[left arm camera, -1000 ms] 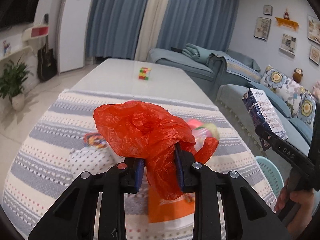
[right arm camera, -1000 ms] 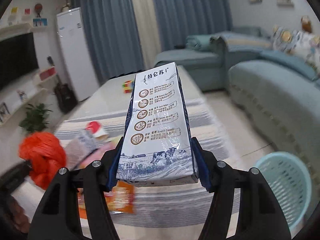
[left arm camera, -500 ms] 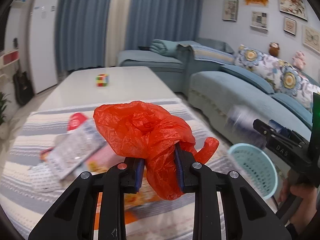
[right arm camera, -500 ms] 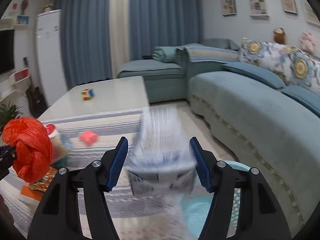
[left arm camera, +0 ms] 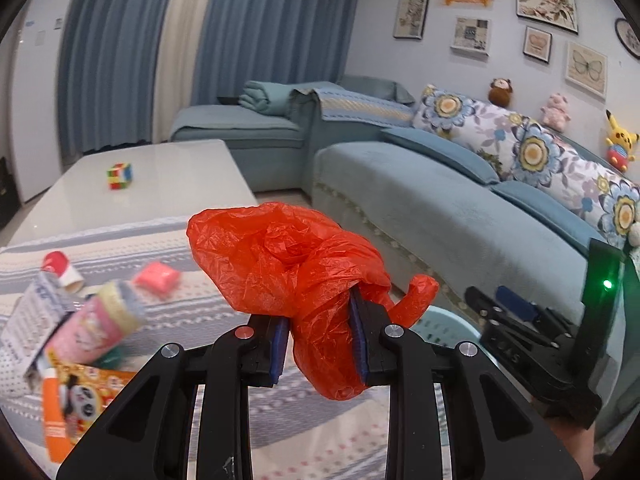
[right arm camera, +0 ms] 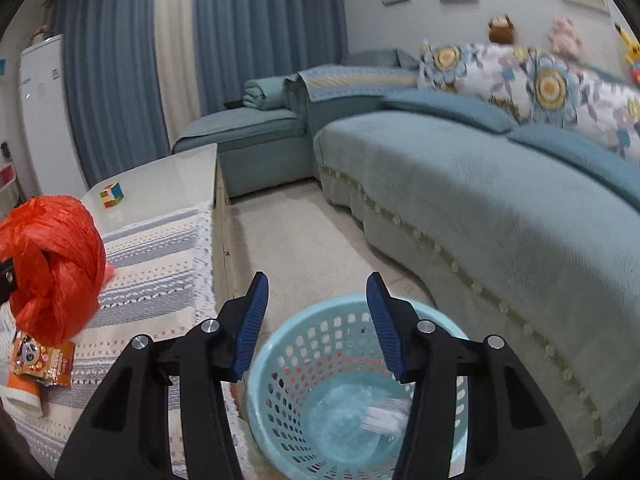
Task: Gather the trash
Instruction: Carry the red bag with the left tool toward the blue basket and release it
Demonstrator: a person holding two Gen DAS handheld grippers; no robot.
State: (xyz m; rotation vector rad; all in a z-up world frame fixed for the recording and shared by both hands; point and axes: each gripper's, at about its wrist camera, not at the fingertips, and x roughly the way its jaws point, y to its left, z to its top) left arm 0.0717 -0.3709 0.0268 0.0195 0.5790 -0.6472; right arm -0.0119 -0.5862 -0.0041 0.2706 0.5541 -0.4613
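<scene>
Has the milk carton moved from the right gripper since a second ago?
Yes. The milk carton left the right gripper and lies, blurred, down in the blue basket beside the sofa.

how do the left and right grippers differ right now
The left gripper is shut on a crumpled red plastic bag; the right gripper stands open and empty, its jaws having just been closing. The left is above the striped tablecloth, the right over the blue basket. Both have black bodies and blue pads.

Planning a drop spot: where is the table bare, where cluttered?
Bare: the glossy white tabletop beyond the striped cloth, apart from the colourful puzzle cube. Also the cloth strip along the table's sofa-side edge. Crowded: the cloth's left end, around the pink tube and orange snack packet.
</scene>
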